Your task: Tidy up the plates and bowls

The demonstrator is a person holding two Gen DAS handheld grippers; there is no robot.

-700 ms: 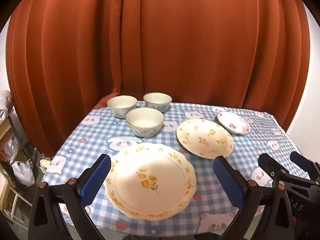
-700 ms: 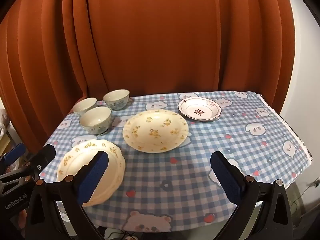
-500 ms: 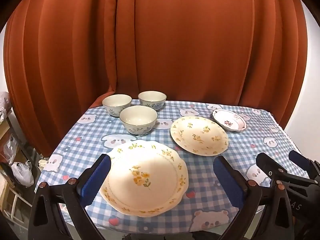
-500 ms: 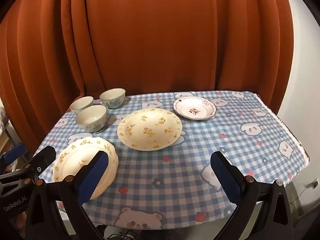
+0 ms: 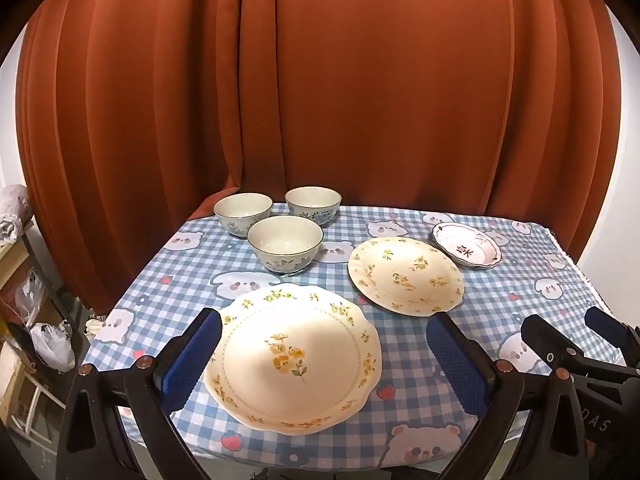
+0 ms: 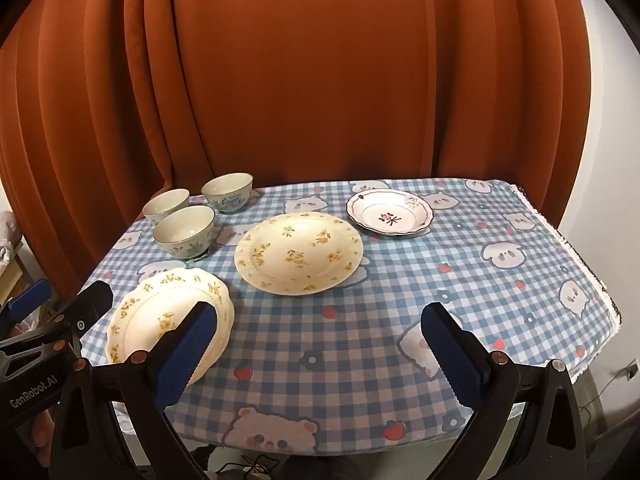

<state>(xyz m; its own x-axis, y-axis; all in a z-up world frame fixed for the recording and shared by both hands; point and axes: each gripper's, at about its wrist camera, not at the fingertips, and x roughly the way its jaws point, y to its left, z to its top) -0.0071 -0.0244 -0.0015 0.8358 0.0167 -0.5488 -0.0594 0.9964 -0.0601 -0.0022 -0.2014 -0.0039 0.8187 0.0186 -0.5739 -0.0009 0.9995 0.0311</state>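
Left claw (image 5: 320, 356) spread wide, scalloped plate (image 5: 294, 360) between its fingers, untouched, right claw (image 6: 320, 344) spread, empty.

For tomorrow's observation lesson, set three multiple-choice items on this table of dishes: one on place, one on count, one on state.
1. Where do the bowls stand?
A. far left part of the table
B. near right corner
C. on the largest plate

2. How many bowls are there?
A. two
B. three
C. five

3. How is the left tool?
A. shut on a bowl
B. shut on a plate
C. open, holding nothing

Answers:
1 A: the bowls cluster at the far left of the table, near the curtain.
2 B: three bowls, beside three plates.
3 C: the left tool gapes above the scalloped plate, pads clear of it.
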